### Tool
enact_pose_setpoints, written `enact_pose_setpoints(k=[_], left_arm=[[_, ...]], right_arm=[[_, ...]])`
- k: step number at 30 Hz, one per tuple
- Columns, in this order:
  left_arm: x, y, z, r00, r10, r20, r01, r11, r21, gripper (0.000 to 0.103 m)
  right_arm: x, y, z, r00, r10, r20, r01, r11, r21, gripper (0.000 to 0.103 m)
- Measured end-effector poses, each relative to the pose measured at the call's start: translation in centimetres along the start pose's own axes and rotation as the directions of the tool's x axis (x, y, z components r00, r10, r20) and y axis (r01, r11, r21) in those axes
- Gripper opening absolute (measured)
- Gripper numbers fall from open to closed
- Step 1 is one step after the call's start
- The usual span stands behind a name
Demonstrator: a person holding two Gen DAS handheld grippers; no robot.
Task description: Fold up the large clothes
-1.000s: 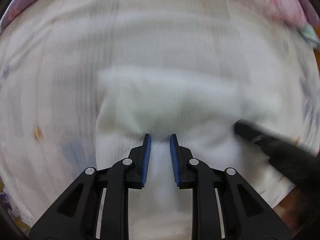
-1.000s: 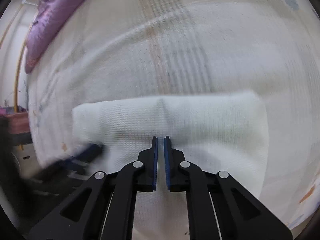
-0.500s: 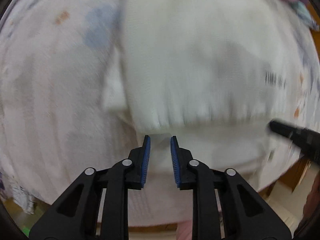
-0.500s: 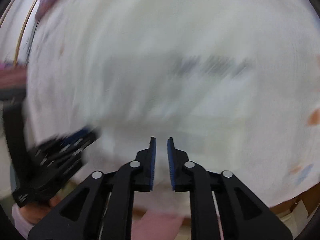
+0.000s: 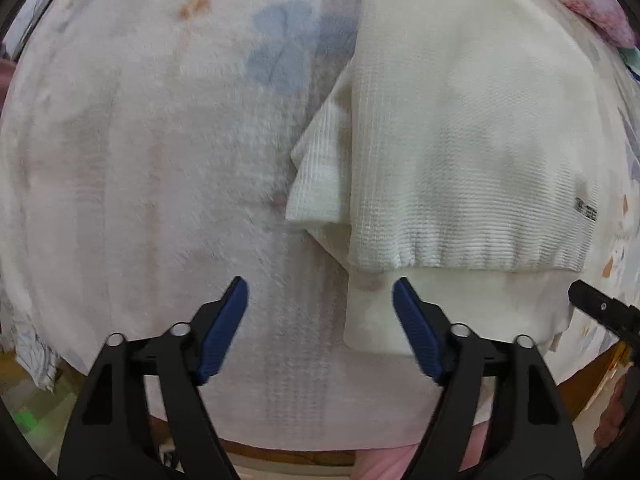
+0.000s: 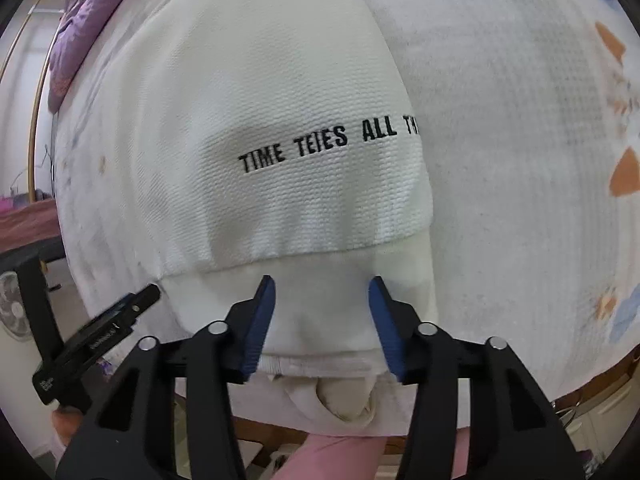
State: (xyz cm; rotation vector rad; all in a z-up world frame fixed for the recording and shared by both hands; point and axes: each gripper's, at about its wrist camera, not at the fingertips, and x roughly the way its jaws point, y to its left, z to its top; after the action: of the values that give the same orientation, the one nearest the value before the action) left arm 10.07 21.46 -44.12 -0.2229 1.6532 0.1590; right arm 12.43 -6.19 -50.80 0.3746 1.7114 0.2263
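Note:
A white knit sweater point(image 5: 460, 140) lies folded on the bed, its ribbed hem folded toward the near edge over a smoother white layer point(image 5: 460, 304). A sleeve corner point(image 5: 316, 172) sticks out on its left side. In the right wrist view the sweater point(image 6: 280, 100) shows black lettering point(image 6: 320, 148). My left gripper point(image 5: 320, 296) is open and empty, just off the sweater's near left corner. My right gripper point(image 6: 322, 292) is open and empty over the smooth near layer point(image 6: 320, 312). Each gripper's tip shows in the other view: the right's point(image 5: 600, 308), the left's point(image 6: 120, 312).
The bed is covered by a pale blanket point(image 5: 140, 160) with faint blue and orange prints. A purple-pink quilt point(image 6: 76, 16) lies at the far end. The bed's near edge and wooden frame point(image 5: 280, 452) run below the grippers. A fan point(image 6: 12, 308) stands at the left.
Both grippers were narrowly closed on the sweater, swung the fold toward the near edge, and have now opened wide and let go. The sweater now lies folded over itself.

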Motion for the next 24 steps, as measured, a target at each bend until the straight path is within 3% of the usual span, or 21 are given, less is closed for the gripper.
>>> enact_pose_setpoints(k=[1, 3, 11, 15, 18, 19, 24], left_arm=[[-0.3, 0.0, 0.4, 1.000, 0.003, 0.008, -0.003, 1.000, 0.006, 0.082], [-1.1, -0.2, 1.7, 1.000, 0.000, 0.025, -0.001, 1.000, 0.017, 0.083], [-1.2, 0.0, 7.3, 0.994, -0.034, 0.101, 0.029, 0.998, 0.050, 0.083], [-0.4, 0.0, 10.8, 0.981, -0.121, 0.153, 0.113, 0.992, 0.061, 0.086], [1.2, 0.0, 13.3, 0.953, -0.230, 0.199, 0.223, 0.973, 0.053, 0.086], [2.4, 0.4, 14.0, 0.943, -0.265, 0.203, 0.263, 0.964, 0.036, 0.091], [6.6, 1.5, 14.0, 0.848, -0.467, 0.248, 0.485, 0.874, -0.013, 0.098]], right_arm=[[-0.8, -0.5, 0.1, 1.000, -0.008, 0.009, 0.008, 1.000, -0.013, 0.074], [-2.6, -1.8, 0.4, 0.998, -0.034, 0.054, 0.035, 0.999, -0.018, 0.084], [-4.9, -4.0, 6.7, 0.981, 0.083, 0.173, -0.064, 0.991, -0.116, 0.090], [-5.0, -6.2, 9.4, 0.977, 0.127, 0.170, -0.107, 0.986, -0.125, 0.091], [-2.6, -7.0, 10.7, 0.962, 0.214, 0.170, -0.197, 0.974, -0.112, 0.092], [-1.6, -7.6, 11.0, 0.956, 0.248, 0.158, -0.236, 0.967, -0.093, 0.095], [-0.6, -7.9, 10.5, 0.922, 0.345, 0.177, -0.321, 0.935, -0.149, 0.097]])
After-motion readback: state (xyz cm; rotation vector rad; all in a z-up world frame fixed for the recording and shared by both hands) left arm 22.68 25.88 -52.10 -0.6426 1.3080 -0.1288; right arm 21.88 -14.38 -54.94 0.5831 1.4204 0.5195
